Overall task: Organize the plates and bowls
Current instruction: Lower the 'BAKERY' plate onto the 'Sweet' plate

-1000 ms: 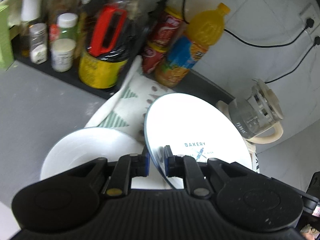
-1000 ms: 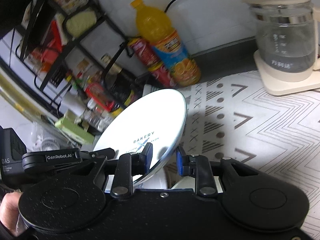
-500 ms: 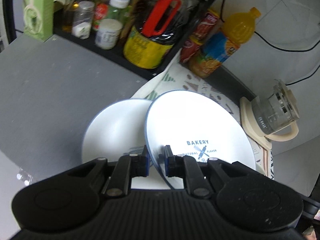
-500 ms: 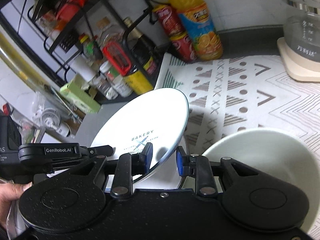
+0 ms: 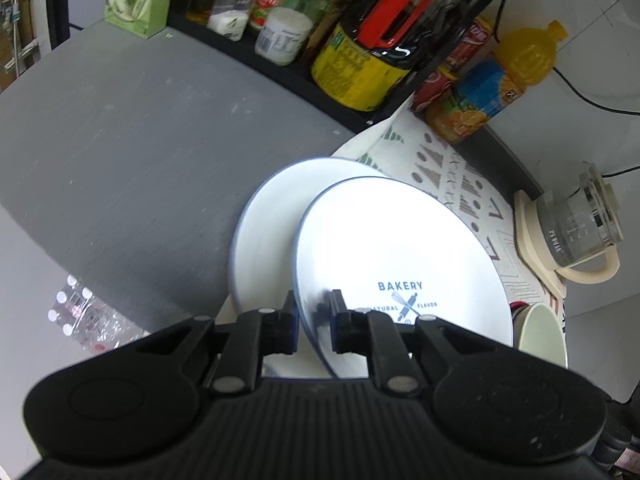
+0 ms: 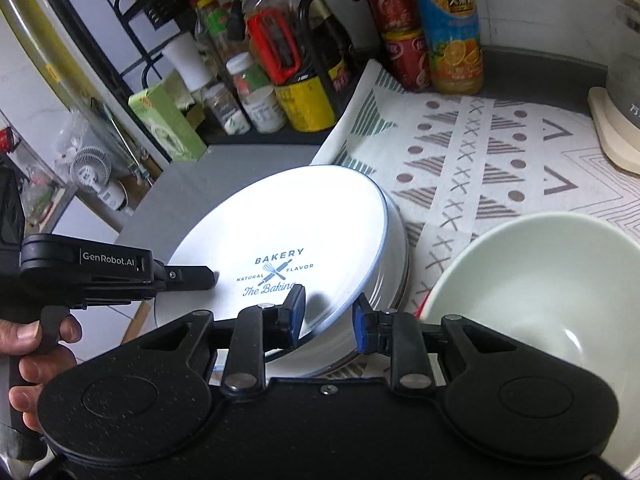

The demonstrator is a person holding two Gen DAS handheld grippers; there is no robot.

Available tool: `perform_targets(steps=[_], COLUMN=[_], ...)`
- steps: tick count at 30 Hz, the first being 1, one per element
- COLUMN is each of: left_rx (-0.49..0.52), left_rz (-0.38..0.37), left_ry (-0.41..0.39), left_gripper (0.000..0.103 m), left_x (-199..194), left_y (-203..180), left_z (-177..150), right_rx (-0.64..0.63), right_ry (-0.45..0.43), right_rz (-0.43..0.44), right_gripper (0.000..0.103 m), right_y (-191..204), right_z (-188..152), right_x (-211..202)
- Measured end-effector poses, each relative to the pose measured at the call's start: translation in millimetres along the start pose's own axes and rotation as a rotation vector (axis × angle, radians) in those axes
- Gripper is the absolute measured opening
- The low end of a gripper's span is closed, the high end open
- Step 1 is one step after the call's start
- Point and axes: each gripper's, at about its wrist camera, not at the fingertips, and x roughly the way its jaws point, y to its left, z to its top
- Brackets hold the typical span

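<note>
Slippage worries me: my left gripper [image 5: 314, 326] and right gripper [image 6: 328, 320] both clamp the tilted white round blue-rimmed "BAKERY" plate [image 5: 400, 256] by its six o'clock rim above a matching plate [image 5: 264, 224], which it could strike.

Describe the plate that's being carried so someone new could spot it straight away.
On the grey counter, near the patterned mat, two white plates overlap. It is the upper, tilted plate, unlike the plain plate beneath, printed BAKERY in blue.
</note>
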Motion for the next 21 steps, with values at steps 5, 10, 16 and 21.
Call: perform_targets(steps=[5, 10, 16, 21], left_rx=[-0.023, -0.028, -0.024, -0.009], left_rz=[-0.010, -0.015, -0.009, -0.010], left_ry=[0.019, 0.034, 0.054, 0.071], left_gripper=[0.014, 0.014, 0.015, 0.015], left_x=[3.3, 2.9, 4.9, 5.9], left_y=[8.2, 15.1, 18.2, 17.0], left_z=[-4.1, -4.8, -4.9, -5.5], right_rx=[-0.050, -0.083, -0.136, -0.147], right_ry=[0.006, 0.026, 0.028, 0.038], right_rz=[-0.035, -0.059, -0.113, -0.141], right_gripper=[0.025, 0.025, 0.026, 0.026], right_y=[10.6, 20.1, 35.7, 39.4], right_z=[-2.9, -3.5, -12.4, -17.1], right_x=[1.8, 6.0, 5.0, 3.8])
